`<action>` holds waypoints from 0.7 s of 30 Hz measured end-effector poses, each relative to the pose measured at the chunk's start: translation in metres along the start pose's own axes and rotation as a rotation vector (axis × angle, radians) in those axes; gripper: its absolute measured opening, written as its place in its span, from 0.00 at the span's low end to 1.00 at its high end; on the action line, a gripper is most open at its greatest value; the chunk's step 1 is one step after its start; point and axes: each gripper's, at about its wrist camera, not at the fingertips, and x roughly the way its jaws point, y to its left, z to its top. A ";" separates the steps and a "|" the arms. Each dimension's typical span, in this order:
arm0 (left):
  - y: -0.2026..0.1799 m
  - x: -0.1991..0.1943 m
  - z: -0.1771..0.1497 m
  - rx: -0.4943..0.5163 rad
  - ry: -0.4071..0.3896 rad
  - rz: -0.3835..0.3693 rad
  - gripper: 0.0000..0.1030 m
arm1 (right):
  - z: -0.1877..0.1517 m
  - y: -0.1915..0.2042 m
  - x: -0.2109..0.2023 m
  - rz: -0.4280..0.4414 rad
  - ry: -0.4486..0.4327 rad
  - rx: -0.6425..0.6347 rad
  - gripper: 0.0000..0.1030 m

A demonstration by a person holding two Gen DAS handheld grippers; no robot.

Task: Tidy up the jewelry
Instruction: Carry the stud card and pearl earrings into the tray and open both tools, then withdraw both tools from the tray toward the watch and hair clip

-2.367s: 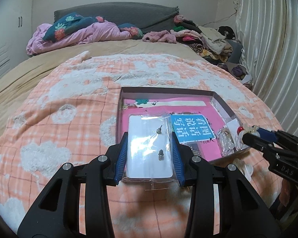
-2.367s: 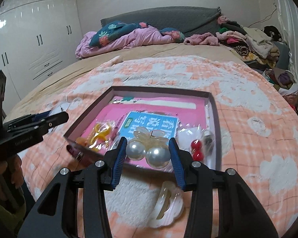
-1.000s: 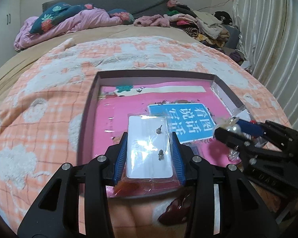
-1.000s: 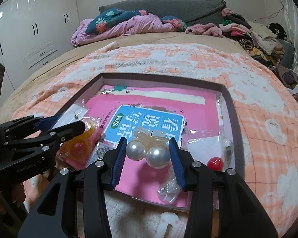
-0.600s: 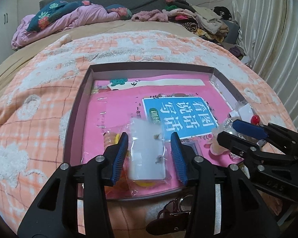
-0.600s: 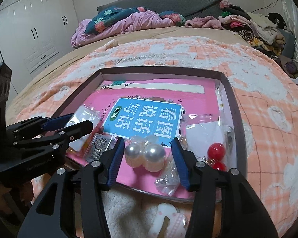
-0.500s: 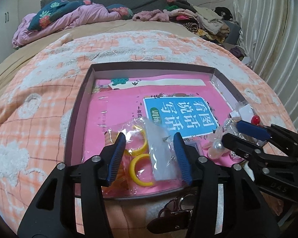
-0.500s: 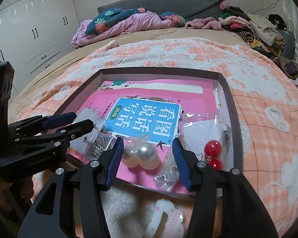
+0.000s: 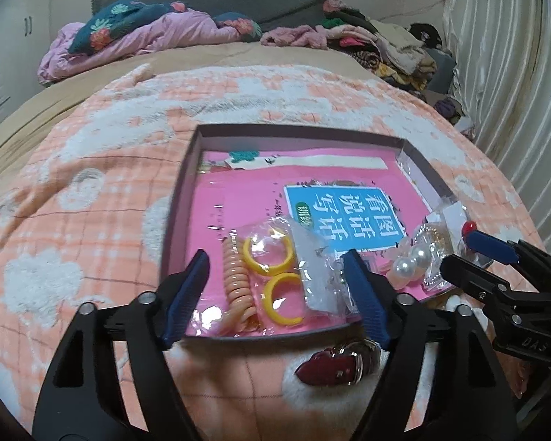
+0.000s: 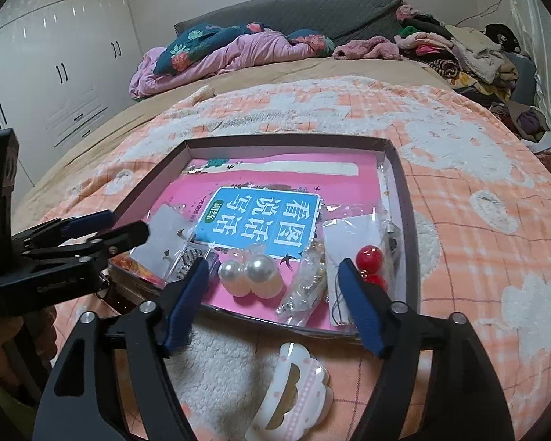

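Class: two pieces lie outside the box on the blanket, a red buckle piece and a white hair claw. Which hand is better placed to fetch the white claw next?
Probably right. The white hair claw lies just below the open right tongs, outside the box; the left tongs, also open, hang over the red buckle piece.

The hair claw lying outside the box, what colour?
White hair claw with pink trim; right wrist view.
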 end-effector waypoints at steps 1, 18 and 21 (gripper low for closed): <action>0.002 -0.003 0.001 -0.009 -0.002 0.000 0.70 | 0.000 0.000 -0.003 0.000 -0.006 0.005 0.76; 0.000 -0.069 0.007 -0.031 -0.131 0.023 0.91 | 0.009 0.012 -0.069 0.012 -0.137 -0.012 0.87; -0.001 -0.076 0.006 -0.030 -0.139 0.023 0.91 | 0.008 0.014 -0.079 0.012 -0.153 -0.014 0.87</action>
